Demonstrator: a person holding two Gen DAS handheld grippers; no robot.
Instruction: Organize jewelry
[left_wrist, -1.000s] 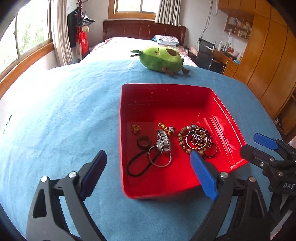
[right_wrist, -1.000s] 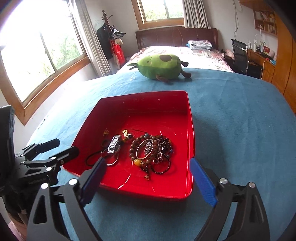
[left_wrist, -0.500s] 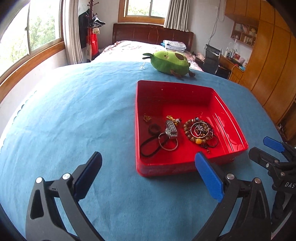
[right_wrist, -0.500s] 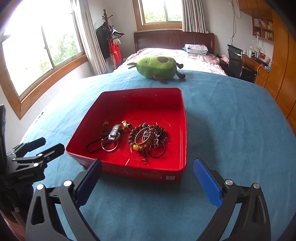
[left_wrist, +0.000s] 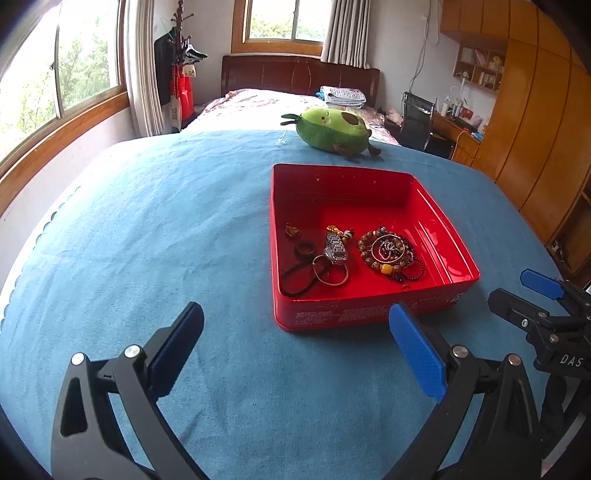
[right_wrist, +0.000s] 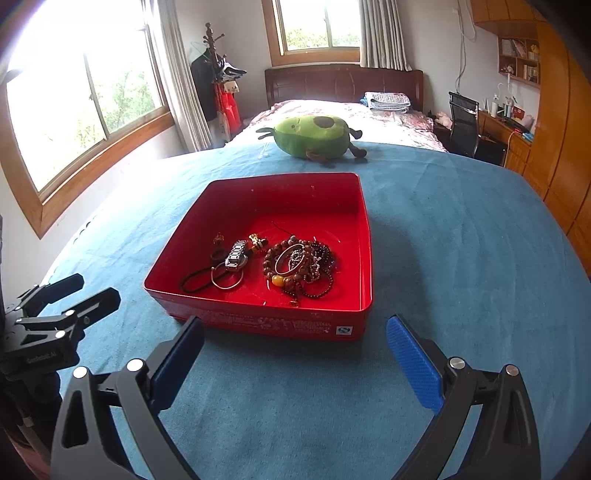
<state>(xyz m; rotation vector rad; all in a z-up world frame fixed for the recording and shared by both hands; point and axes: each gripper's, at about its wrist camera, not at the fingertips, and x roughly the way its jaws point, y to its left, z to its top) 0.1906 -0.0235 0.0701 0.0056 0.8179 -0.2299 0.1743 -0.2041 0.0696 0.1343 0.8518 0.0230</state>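
Both grippers backed off the red rectangular metal tray (left_wrist: 369, 317); left gripper (left_wrist: 295, 339) & right gripper (right_wrist: 293, 349) spread wide, empty. Bead bracelets (right_wrist: 299, 264) etc. all in tray, so job looks done.

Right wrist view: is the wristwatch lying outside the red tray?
No, the wristwatch lies inside the red tray, left of the bead bracelets.

A red tray (right_wrist: 364, 236) sits at the frame's centre on a blue cloth (right_wrist: 461, 258), holding a watch (right_wrist: 236, 253), black hair ties (right_wrist: 197, 278) and a heap of beaded bracelets (right_wrist: 299, 264). The right gripper (right_wrist: 293, 356) spreads wide and empty along the bottom. The left gripper (right_wrist: 79, 291) shows at lower left. A green plush (right_wrist: 312, 136) lies at upper centre.
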